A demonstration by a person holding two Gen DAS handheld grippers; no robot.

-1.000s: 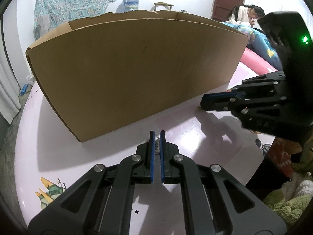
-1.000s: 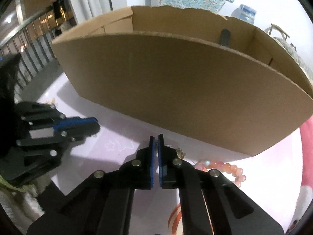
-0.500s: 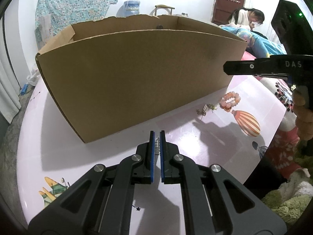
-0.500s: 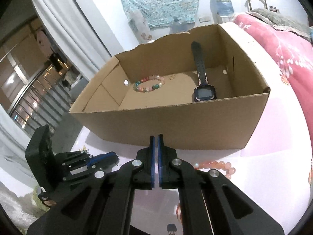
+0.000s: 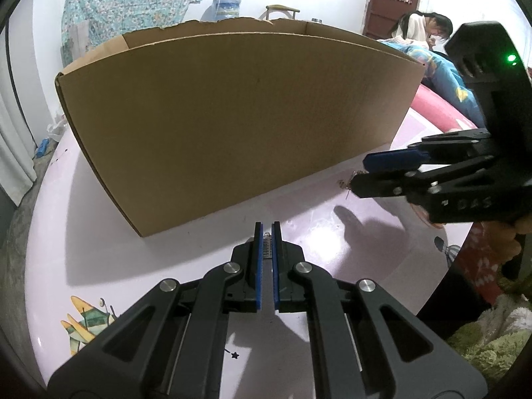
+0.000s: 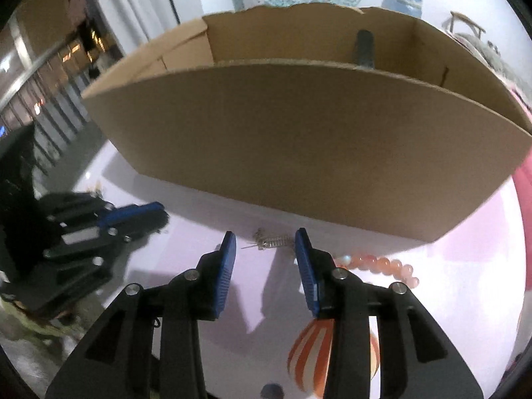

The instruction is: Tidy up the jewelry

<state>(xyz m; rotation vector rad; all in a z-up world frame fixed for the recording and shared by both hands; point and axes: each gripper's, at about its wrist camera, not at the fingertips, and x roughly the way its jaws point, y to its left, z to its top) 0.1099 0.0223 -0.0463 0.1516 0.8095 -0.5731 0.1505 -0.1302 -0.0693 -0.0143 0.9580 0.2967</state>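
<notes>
- Right wrist view: the right gripper point(image 6: 265, 244) points down at the pale pink table point(image 6: 465, 286), and its blue-padded jaws are opening with nothing pressed between them.
- Just ahead of those fingertips, in line with the gap, a small silvery ornament point(image 6: 270, 241) lies flat on the table, close to the foot of the cardboard box point(image 6: 299, 139); what kind of piece it is cannot be told.
- A pink bead bracelet point(image 6: 382, 265) lies on the table just right of the right-hand finger and partly behind it, near the box's front wall, apart from the ornament.
- An orange-and-white striped balloon picture point(image 6: 312, 352) printed on the table shows beneath the right-hand finger.
- Inside the open-topped box a dark strap point(image 6: 364, 48) stands against the far wall; the rest of the box's floor is hidden by the front wall.
- Left wrist view: the left gripper point(image 5: 267, 229) hovers over the table's near edge with its jaws drawn almost together; only a narrow slit shows and nothing is between the pads.
- From this side the right gripper point(image 5: 360, 176) reaches in from the table's right edge, its tips low over the ornament point(image 5: 347, 184), which is mostly hidden by them.
- A hand point(image 5: 518, 229) holds the right gripper's body at the frame's right edge.
- A person point(image 5: 429, 33) sits in the background beyond the box's right corner.
</notes>
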